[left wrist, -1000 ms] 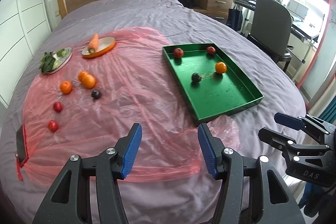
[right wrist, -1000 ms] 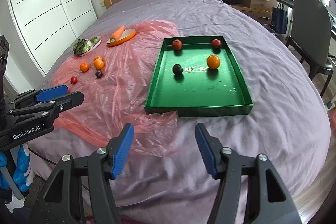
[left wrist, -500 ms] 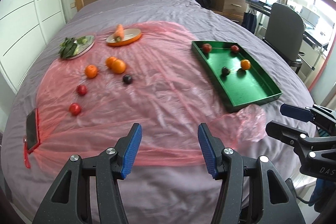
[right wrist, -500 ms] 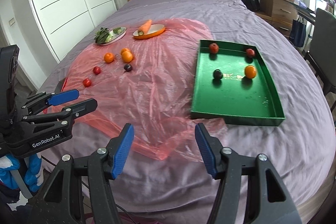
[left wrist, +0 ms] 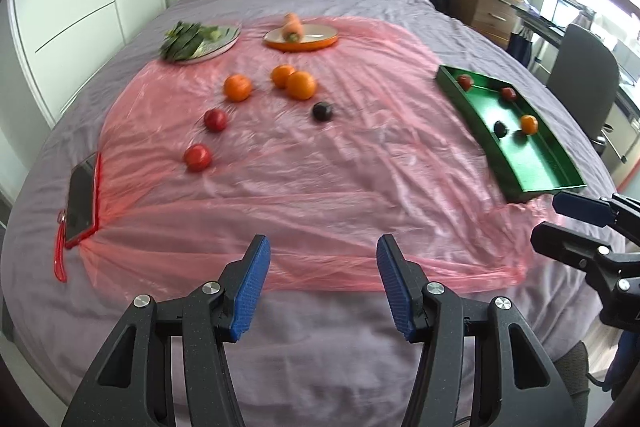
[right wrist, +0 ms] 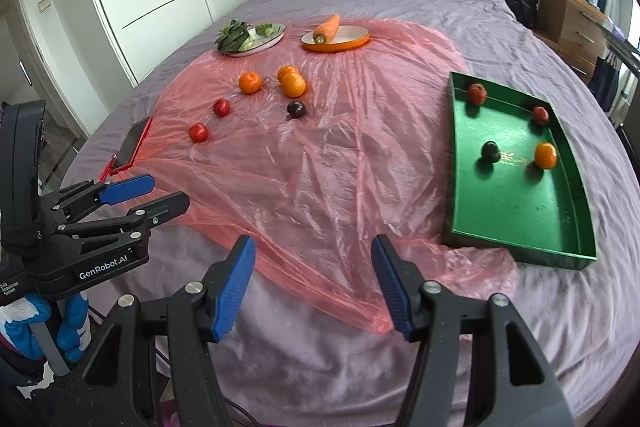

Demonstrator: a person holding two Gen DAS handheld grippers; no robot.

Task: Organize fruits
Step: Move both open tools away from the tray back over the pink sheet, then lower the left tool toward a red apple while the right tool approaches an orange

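A green tray (right wrist: 516,211) lies on the bed at the right, also in the left wrist view (left wrist: 532,163). It holds two red fruits (right wrist: 477,93), a dark plum (right wrist: 490,151) and an orange (right wrist: 545,155). On the pink plastic sheet (right wrist: 320,167) lie three oranges (left wrist: 301,85), two red fruits (left wrist: 197,157) and a dark plum (left wrist: 322,111). My left gripper (left wrist: 320,279) is open and empty over the near edge of the bed. My right gripper (right wrist: 313,283) is open and empty, to the right of the left one.
A white plate of greens (right wrist: 256,37) and an orange dish with a carrot (right wrist: 334,37) sit at the far end of the sheet. A phone in a red case (left wrist: 82,197) lies at the sheet's left edge. A chair (left wrist: 580,87) and drawers stand right of the bed.
Both grippers have swung to the left. The loose fruits now sit nearer the centre of both views and the tray has shifted to the right. Both stay open.
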